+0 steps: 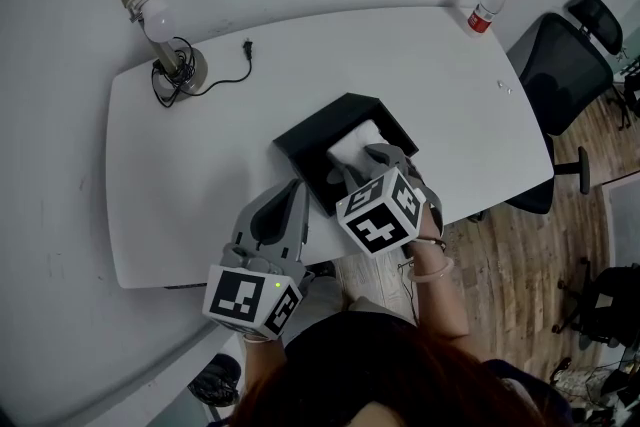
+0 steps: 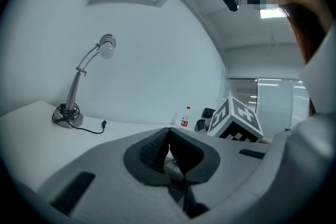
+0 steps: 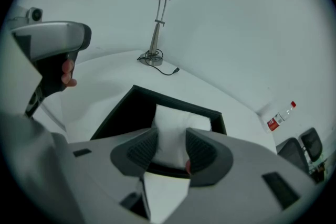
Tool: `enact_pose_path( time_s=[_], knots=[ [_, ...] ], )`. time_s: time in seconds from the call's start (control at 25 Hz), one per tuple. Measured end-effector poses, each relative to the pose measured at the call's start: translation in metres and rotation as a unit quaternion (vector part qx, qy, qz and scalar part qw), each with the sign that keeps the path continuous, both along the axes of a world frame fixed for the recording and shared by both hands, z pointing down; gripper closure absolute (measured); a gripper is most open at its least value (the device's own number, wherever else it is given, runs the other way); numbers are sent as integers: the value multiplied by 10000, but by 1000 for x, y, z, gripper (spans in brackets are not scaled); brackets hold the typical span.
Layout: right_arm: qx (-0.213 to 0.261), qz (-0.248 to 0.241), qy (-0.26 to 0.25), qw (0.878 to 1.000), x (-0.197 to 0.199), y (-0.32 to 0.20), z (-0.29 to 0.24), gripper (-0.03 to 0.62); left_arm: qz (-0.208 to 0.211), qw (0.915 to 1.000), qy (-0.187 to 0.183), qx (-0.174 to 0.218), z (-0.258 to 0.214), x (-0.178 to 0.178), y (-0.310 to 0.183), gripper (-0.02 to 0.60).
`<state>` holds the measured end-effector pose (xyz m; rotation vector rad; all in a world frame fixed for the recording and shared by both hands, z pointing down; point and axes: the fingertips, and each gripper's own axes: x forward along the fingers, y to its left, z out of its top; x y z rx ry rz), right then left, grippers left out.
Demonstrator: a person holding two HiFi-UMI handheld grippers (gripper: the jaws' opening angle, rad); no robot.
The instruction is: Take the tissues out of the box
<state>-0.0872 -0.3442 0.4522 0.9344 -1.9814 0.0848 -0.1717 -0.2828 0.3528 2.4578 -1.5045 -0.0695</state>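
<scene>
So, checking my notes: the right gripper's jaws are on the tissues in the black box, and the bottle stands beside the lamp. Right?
No: the head view shows the bottle at the table's far right corner, the lamp far left. The right gripper's jaws are on the tissues in the black box.

left hand-held gripper (image 1: 290, 191), right hand-held gripper (image 1: 362, 165): grey shells | black ribbed pads (image 3: 143, 151) | black-white marker cubes (image 1: 381, 212)

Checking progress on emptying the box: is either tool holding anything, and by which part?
The right tool pinches the tissues by the near end of the stack, inside the black box. The left tool, shut, holds nothing.
</scene>
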Motion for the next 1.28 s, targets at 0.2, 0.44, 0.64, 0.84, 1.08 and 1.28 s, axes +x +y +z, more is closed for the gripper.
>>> enact_pose_path(
  time_s=[0.2, 0.44, 0.64, 0.84, 1.08, 1.28],
  knots=[
    [257, -18, -273, 9993, 0, 4, -18, 413, -22, 10000, -55, 76, -7, 3, 11, 560],
    [621, -44, -561, 9965, 1, 11, -38, 413, 1, 9998, -144, 154, -11, 9, 25, 560],
    [850, -57, -816, 9930, 3, 19, -54, 413, -77, 9995, -168, 244, -21, 10, 36, 560],
    [1117, -66, -1004, 9886, 7, 31, -70, 413, -119, 9992, -206, 331, -26, 11, 50, 560],
    [1357, -121, -1169, 9838, 15, 51, -82, 413, -172, 9987, -220, 437, -33, 17, 70, 560],
    [1614, -162, -1436, 9763, 22, 70, -97, 413, -219, 9981, -276, 497, -37, 25, 87, 560]
  ],
)
